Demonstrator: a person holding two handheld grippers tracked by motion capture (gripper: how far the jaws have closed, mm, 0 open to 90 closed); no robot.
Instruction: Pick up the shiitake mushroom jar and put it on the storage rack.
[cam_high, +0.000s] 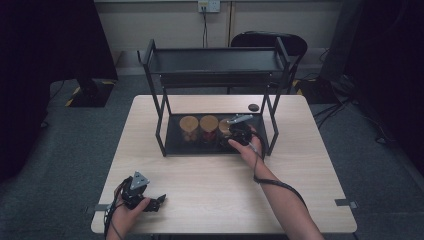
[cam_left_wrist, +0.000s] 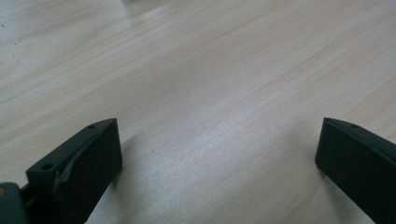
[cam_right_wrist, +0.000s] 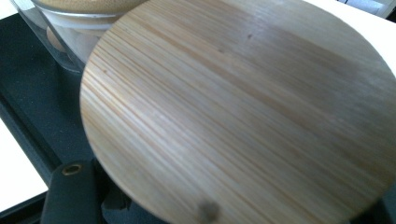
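Clearly the right gripper (cam_high: 236, 131) is the nearer one – its fingers are clamped on the rightmost jar (cam_right_wrist: 243, 112) on the rack's bottom shelf (cam_high: 175, 145), toward the counter's far edge; the left gripper (cam_high: 159, 200) rests wide open at the near-left corner – well apart

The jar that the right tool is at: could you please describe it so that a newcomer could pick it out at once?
Find the black two-tier rack at the far side of the wooden table. On its bottom shelf stand three jars with round bamboo lids in a row. The jar meant is the rightmost; unlike its two neighbours, the right tool is on it.
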